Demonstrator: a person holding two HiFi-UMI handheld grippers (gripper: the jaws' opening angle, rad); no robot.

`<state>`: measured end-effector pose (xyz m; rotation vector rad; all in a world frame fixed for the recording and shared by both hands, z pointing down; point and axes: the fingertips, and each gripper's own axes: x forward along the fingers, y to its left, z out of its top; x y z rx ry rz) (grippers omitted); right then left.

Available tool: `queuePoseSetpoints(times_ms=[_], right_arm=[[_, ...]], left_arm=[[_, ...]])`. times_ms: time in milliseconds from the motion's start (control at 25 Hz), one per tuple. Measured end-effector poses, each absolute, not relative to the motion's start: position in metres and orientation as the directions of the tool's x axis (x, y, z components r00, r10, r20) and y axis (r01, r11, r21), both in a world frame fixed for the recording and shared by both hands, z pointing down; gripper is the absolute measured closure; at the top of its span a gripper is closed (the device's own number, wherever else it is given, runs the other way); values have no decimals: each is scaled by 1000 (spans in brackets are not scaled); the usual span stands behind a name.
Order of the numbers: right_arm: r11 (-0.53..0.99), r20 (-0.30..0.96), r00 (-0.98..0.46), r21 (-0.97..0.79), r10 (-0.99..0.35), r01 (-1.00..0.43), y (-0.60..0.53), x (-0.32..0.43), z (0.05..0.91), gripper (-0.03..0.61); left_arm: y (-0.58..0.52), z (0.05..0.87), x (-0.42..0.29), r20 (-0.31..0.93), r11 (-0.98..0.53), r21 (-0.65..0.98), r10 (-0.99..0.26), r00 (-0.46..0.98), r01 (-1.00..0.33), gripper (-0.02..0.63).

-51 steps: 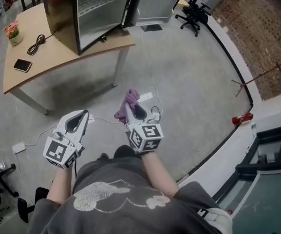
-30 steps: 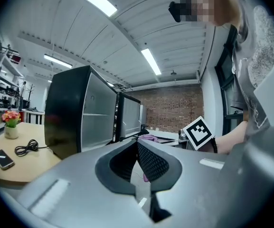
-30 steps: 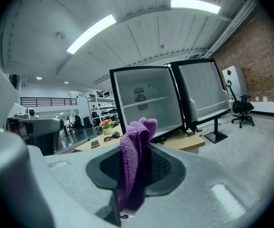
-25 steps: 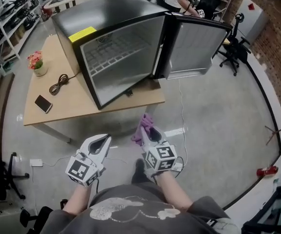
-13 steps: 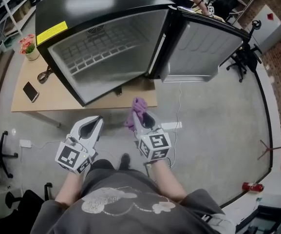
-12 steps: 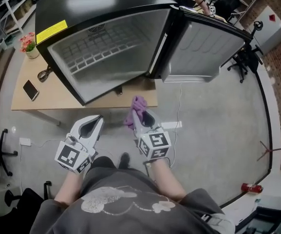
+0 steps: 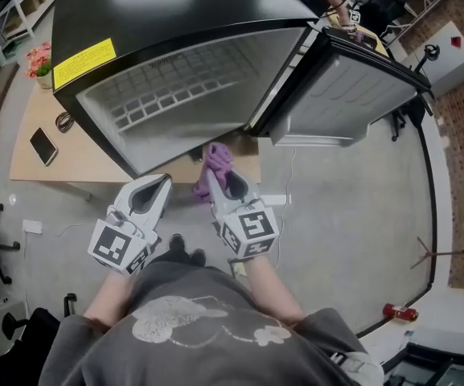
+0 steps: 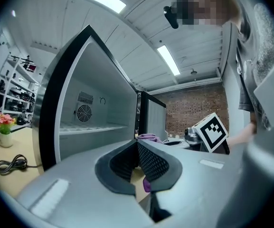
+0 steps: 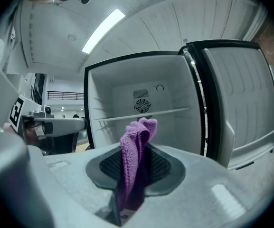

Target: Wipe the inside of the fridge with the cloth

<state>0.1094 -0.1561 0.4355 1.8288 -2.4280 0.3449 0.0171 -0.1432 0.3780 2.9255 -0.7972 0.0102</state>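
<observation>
My right gripper point(image 7: 219, 179) is clamped on a purple cloth point(image 7: 215, 161) in front of the open fridge point(image 7: 175, 22), which stands on a wooden table point(image 7: 30, 167). In the right gripper view the cloth point(image 9: 136, 144) stands up in a folded bunch between the two dark ribbed pads point(image 9: 161, 167), its top lobes rising above the gripper point(image 9: 137, 167) and its lower end hanging down through the gap behind them. Straight ahead lies the white interior of the fridge point(image 9: 127, 96), with a round fan grille point(image 9: 142, 105) on the back wall and a wire shelf point(image 9: 146, 113) running across.

The door point(image 7: 352, 95) is swung wide to the right, its ribbed inner lining facing me. The shelf point(image 7: 167, 95) shows as a white grid from above.

My left gripper point(image 7: 153, 187) is held just beside the right, empty, its fingers brought together at the tips; the left gripper view shows the pads point(image 8: 151, 163) meeting in a narrow V, with the fridge point(image 8: 94, 108) side-on beyond.

A yellow label point(image 7: 83, 59) sits on the fridge's black top near the front edge. On the table to the left lie a phone point(image 7: 42, 146) and a coiled black cable point(image 7: 61, 121), with a small pot of pink flowers point(image 7: 39, 59) farther back.
</observation>
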Motion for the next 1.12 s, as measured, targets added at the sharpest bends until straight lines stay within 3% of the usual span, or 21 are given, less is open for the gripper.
queuePoseSetpoints(times_ms=[400, 880, 1120], right_arm=[[321, 119, -327, -67, -938, -945, -209, 95, 385, 495], [664, -12, -664, -50, -748, -746, -259, 54, 327, 495], [754, -124, -747, -8, -653, -657, -285, 22, 285, 495]], left_arm=[[-185, 371, 16, -5, -860, 98, -504, 864, -501, 597], [-213, 341, 1, -40, -654, 40, -756, 653, -755, 597], [-218, 318, -9, -55, -527, 6, -848, 526, -850, 597]])
